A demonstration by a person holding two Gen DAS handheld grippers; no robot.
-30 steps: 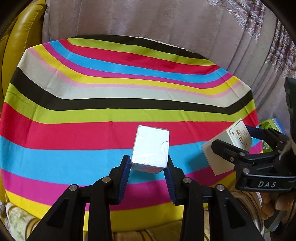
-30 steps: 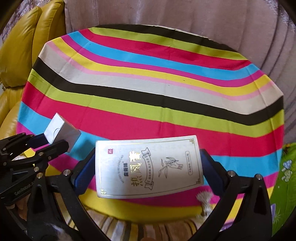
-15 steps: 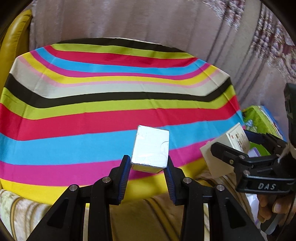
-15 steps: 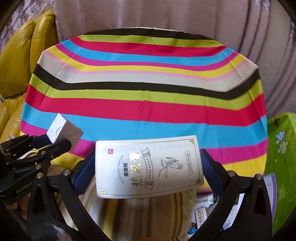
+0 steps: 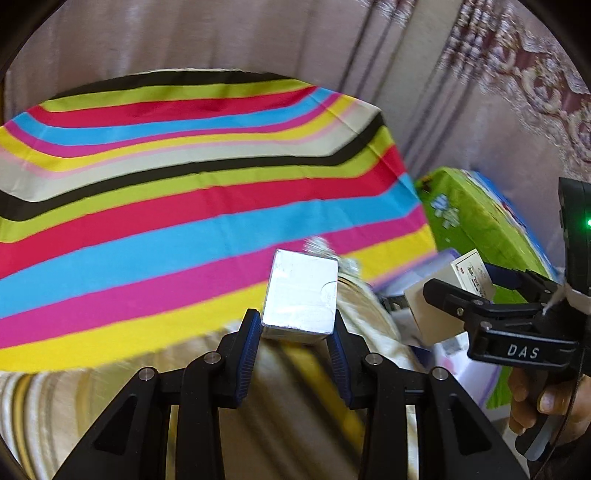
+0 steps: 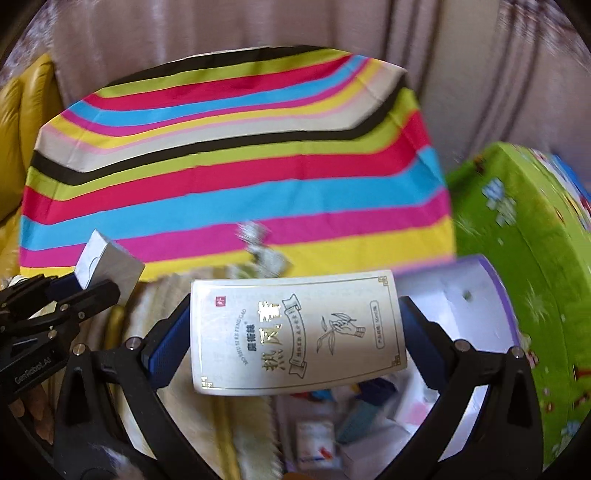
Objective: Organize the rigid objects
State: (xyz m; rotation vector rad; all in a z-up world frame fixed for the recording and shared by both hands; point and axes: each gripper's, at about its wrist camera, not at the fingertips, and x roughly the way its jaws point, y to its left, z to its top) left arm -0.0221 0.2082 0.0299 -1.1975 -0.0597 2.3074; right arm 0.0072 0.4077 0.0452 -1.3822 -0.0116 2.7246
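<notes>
The left tool (image 5: pixel 295 334) pinches a small silver box (image 5: pixel 301 295) between its 2 blue pads (image 5: pixel 249 332), the box standing up out of the jaws and tilted a little toward the far side. The right tool (image 6: pixel 295 339) is clamped across a wider white carton (image 6: pixel 295 332) printed with gold script and a sprig drawing, gripped by its 2 short ends so its face looks straight back at the camera. Seen from the left tool, the right tool sits off to its right with the carton poking out ahead of its fingers, and a person's hand (image 5: pixel 543 402) wraps the handle below it. Ahead of both tools lies the worktop (image 5: pixel 184 206) under a cloth of bright stripes, its near edge just beyond the silver box. Below and to the right of the right tool is a white bin with a purple rim (image 6: pixel 480 295), loosely filled with blurred small packages, and past it a green patterned box (image 6: pixel 524 258). Pale curtains (image 6: pixel 258 33) hang behind the worktop.
</notes>
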